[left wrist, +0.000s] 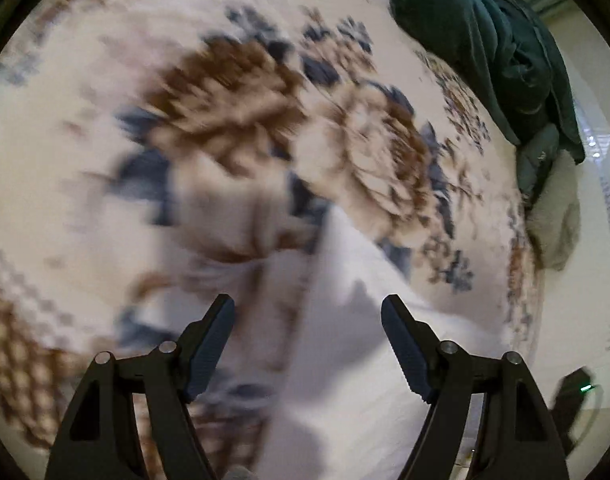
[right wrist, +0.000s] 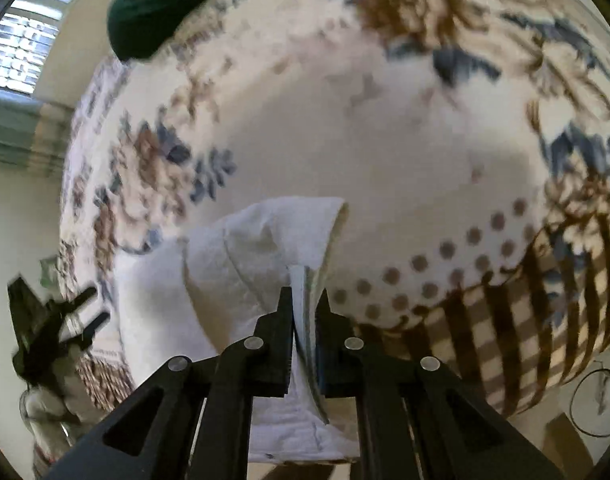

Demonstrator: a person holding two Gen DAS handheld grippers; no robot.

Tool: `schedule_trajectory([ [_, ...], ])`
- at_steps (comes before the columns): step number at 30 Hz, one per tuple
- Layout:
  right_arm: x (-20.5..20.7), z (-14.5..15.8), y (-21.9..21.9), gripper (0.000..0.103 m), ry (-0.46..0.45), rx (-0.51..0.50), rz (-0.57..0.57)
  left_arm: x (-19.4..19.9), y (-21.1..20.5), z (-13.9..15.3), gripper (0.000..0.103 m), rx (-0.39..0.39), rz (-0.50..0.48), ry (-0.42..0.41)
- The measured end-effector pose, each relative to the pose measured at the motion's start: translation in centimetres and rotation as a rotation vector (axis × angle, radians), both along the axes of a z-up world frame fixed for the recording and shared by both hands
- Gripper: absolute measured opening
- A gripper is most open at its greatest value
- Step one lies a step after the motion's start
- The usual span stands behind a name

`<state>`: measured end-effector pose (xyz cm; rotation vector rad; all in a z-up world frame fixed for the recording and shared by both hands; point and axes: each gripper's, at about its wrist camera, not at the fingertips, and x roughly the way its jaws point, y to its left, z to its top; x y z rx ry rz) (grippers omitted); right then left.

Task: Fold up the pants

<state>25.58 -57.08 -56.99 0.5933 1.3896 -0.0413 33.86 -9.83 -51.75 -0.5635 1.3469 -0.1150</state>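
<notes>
- Up close in the right wrist view: black two-finger right gripper (right wrist: 305, 300), fingers clenched on a folded edge of the white fabric pants (right wrist: 241, 256); the pinched layers stand upright between the two fingertips.
- Beyond that pinch, white pants draped in soft folds to the left and downward over the cream bedspread with brown and blue floral print (right wrist: 385, 140).
- Lower right of the same view: brown polka dots, then a brown-and-cream check band along the bedspread's edge.
- Upper left of the right wrist view: dark green bundle of cloth (right wrist: 153, 12) resting on the bedspread, near a bright window with a grille.
- Far left of that view: black left gripper (right wrist: 85, 306), blurred, just beside the pants' left edge.
- From the left wrist view: left gripper (left wrist: 307, 308) released, fingers spread wide apart, nothing between them; hovers over the pants (left wrist: 353, 360), which show as a pale blurred mass below and between the fingers.
- Heavy motion blur across the left wrist view; floral bedspread (left wrist: 85, 180) filling most of it.
- Upper right there: dark green bundle of cloth (left wrist: 485, 48) again, with a grey-beige piece of fabric (left wrist: 553, 224) below it at the bed's edge.
- No brand, label or readable writing visible on anything.
</notes>
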Motion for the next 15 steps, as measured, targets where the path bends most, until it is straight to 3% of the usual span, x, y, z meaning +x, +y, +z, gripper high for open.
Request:
schedule_trajectory([
  [4,-0.1,-0.7,0.0,0.012,0.011,-0.064,0.022,2.8,-2.9,-3.7,0.071,-0.028,-0.038,0.081],
  [5,-0.1,-0.8,-0.1,0.016,0.013,-0.07,0.015,3.5,-3.3,-4.5,0.042,-0.055,-0.046,0.075],
  [6,-0.2,-1.0,-0.2,0.021,0.016,-0.069,0.008,4.2,-3.2,-5.0,0.031,-0.068,-0.037,0.065],
  [8,-0.5,-1.5,-0.7,0.042,0.041,-0.061,-0.012,5.1,-2.5,-5.9,0.026,-0.08,-0.013,0.071],
  [12,-2.0,-2.1,-2.2,0.049,0.112,0.072,-0.085,5.9,0.1,-6.5,0.022,-0.167,0.093,0.132],
  [14,-3.3,-1.5,-2.6,0.065,0.107,0.082,-0.108,5.6,0.5,-5.8,0.023,-0.191,0.098,0.151],
  [15,-4.0,-1.3,-2.8,0.065,0.104,0.097,-0.127,5.4,0.5,-5.3,0.023,-0.183,0.087,0.149],
])
